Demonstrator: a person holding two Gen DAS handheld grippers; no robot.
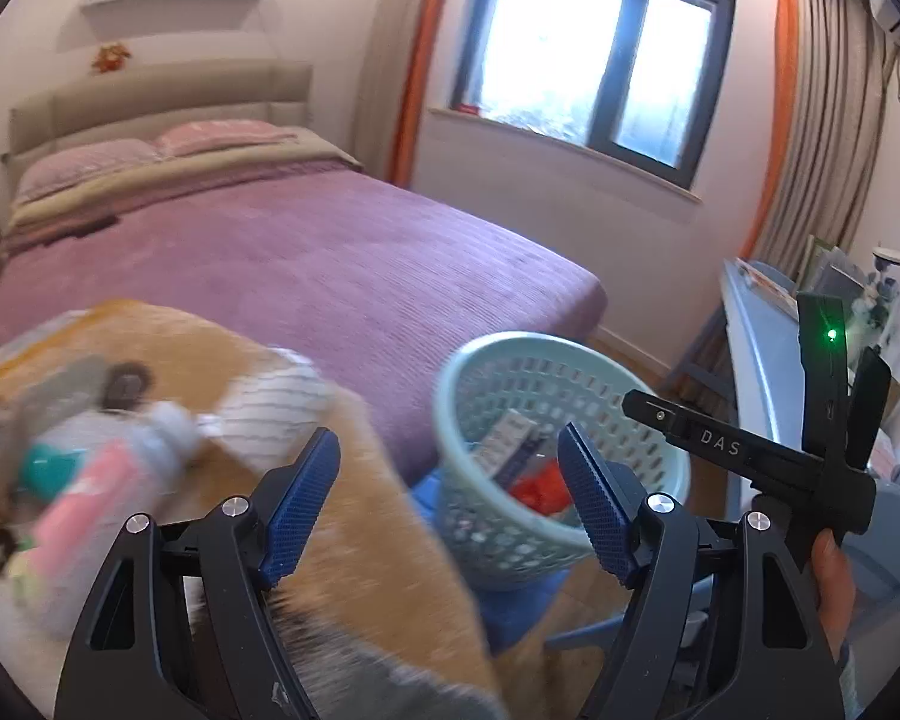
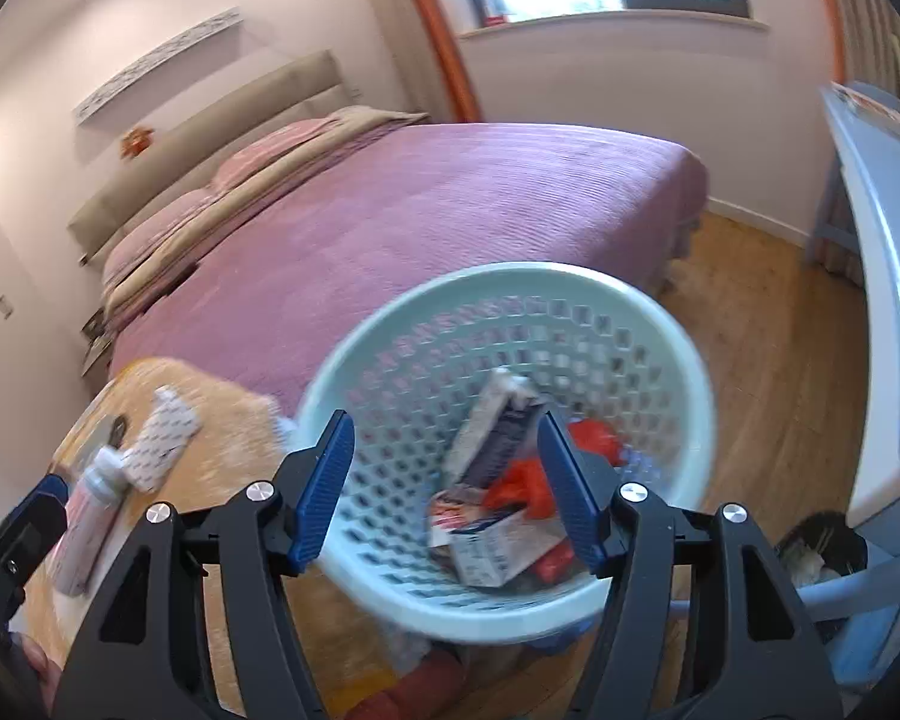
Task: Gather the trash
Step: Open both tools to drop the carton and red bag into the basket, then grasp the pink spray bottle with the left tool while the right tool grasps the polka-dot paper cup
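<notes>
Basket [image 2: 678, 360] holds trash, beside the bed [image 2: 450, 204].
Left gripper [image 1: 450, 504] and right gripper [image 2: 447, 486]: fingers apart, nothing between them. Boxes [image 2: 498, 516] and red scraps [image 2: 522, 480] lie inside; bottle [image 2: 90, 504] remains on the surface [image 2: 234, 420].

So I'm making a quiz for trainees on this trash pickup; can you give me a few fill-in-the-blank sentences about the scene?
1. The trash basket is pale ____ plastic with a perforated wall.
2. The bed behind it has a ____ cover.
3. The right gripper has its jaws ____, nothing between the pads.
4. The white-capped bottle lies on the ____ table, not in the basket.

Missing words: green; purple; open; wooden
</notes>
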